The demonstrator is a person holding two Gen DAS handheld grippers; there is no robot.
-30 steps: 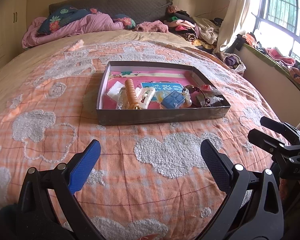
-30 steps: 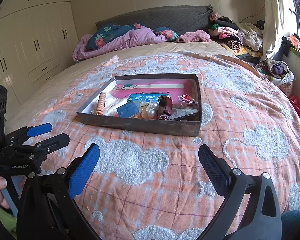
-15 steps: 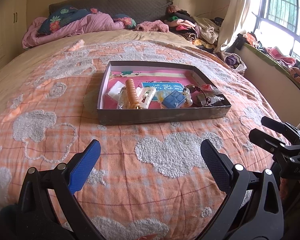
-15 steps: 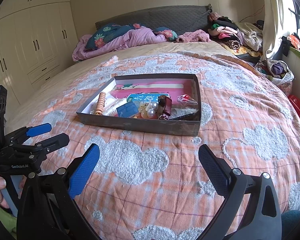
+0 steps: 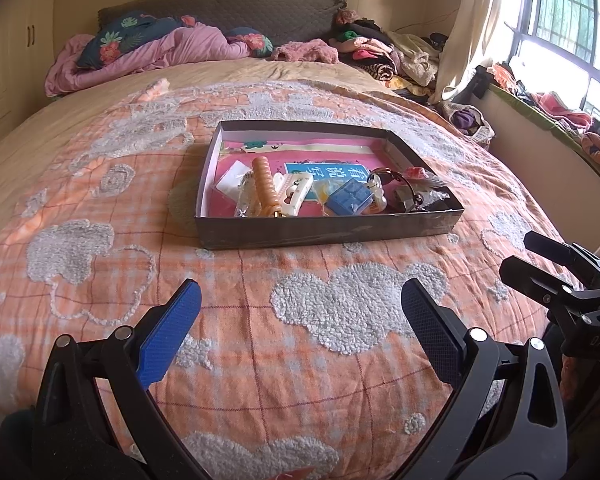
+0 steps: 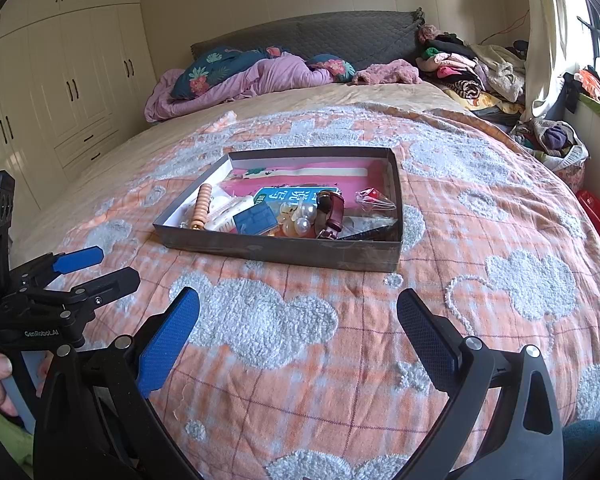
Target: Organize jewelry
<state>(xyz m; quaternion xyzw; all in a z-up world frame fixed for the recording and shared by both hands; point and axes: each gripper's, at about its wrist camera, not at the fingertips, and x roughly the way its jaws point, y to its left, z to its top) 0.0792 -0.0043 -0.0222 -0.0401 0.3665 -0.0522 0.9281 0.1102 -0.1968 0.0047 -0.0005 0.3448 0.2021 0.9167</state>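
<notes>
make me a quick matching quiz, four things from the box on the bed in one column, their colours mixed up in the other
Things:
1. beaded bracelet
2. small square case
3. watch strap
4. box outer wall

Colours:
a. dark red-brown
b. grey
c. orange-tan
d. blue

Pairs: 1-c, 2-d, 3-a, 4-b

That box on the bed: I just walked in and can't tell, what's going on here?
A person holds a two-finger gripper in each hand over the bedspread. The left gripper and right gripper are both open and empty, short of the shallow box. Nothing is being handled yet: the bead bracelet, watch, blue case and other bits lie jumbled inside.
</notes>
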